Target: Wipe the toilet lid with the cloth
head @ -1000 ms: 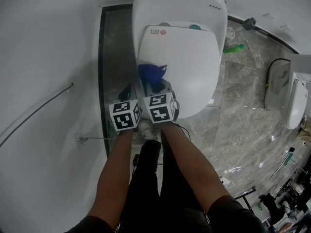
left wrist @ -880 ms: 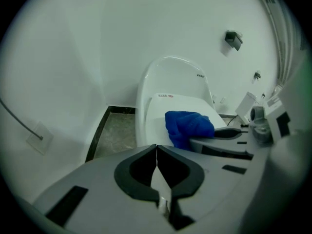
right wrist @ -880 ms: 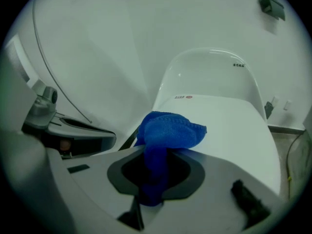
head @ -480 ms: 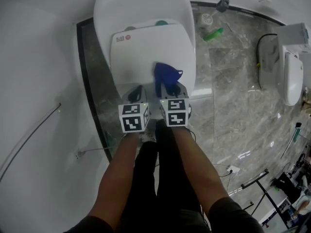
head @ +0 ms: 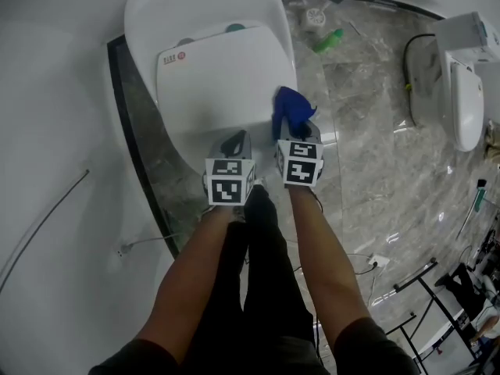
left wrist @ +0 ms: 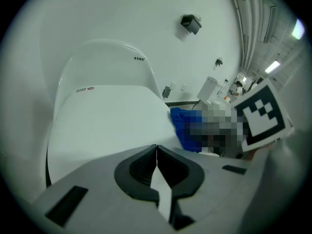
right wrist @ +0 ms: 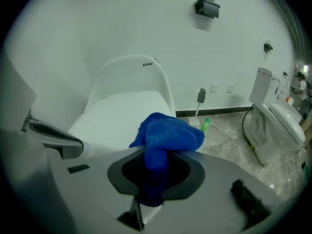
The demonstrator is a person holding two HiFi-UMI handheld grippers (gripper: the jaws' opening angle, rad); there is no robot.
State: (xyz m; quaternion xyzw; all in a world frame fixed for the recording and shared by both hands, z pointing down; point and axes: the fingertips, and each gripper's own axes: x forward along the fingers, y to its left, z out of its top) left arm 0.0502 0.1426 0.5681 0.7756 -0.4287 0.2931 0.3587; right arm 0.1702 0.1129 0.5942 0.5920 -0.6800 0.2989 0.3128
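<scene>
The white toilet lid (head: pixel 223 80) is closed, below and ahead of me; it also fills the left gripper view as the lid (left wrist: pixel 112 121) and lies left of centre in the right gripper view as the lid (right wrist: pixel 122 116). My right gripper (head: pixel 295 127) is shut on a bunched blue cloth (head: pixel 291 112), just past the lid's right front edge. The cloth (right wrist: pixel 165 135) sticks out from between the jaws. My left gripper (head: pixel 234 143) is shut and holds nothing, over the lid's front edge. The cloth (left wrist: pixel 184 126) shows at its right.
A toilet brush holder (head: pixel 316 16) and a green bottle (head: pixel 328 41) stand on the marble floor behind the toilet. A second white toilet (head: pixel 461 92) sits at the far right. The white wall (head: pixel 55 131) lies to the left. My legs (head: pixel 258 272) are below the grippers.
Both grippers have swept from the lid's left side to its right, staying side by side. The blue cloth has gone from the lid's left edge to just off its right front edge.
</scene>
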